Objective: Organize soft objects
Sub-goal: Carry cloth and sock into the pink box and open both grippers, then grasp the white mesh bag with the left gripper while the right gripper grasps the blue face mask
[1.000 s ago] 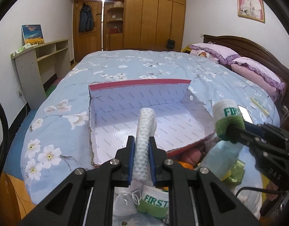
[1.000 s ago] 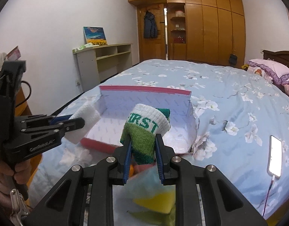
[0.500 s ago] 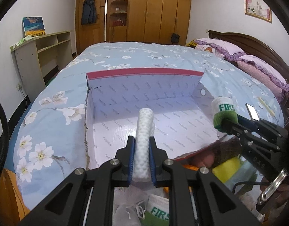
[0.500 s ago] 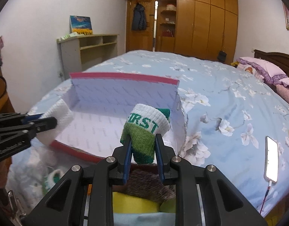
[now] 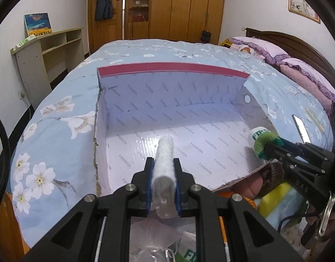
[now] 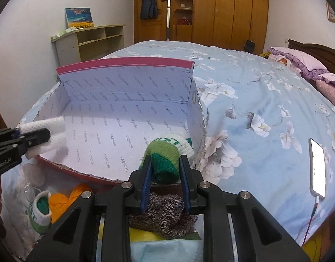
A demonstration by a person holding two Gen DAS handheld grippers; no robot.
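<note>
Placement step, both grippers over the open cardboard box [image 5: 189,118] on the flowered bedspread [image 6: 265,100]. My left gripper [image 5: 163,187] carries a rolled white cloth [image 5: 165,159] above the near-left part of the box floor; its jaws are opening, though the roll sits between the pads and has not dropped. My right gripper [image 6: 165,174] is clamped on a green-and-white knitted sock [image 6: 167,155], poised just inside the box's near right corner. In front of the box, on the bed's near edge, wait more soft things: a second green-and-white sock [image 6: 42,209], an orange plush piece [image 6: 67,198], a grey-brown knit [image 6: 160,214], a yellow sponge [image 5: 274,196] and a gauzy pouch [image 5: 154,238]. A lit phone [image 6: 318,168] lies well apart on the right. Next, I judge, the cloth must fall free onto the floor, then my right jaws should part over the corner, each gripper lifting clear before fetching another item.
</note>
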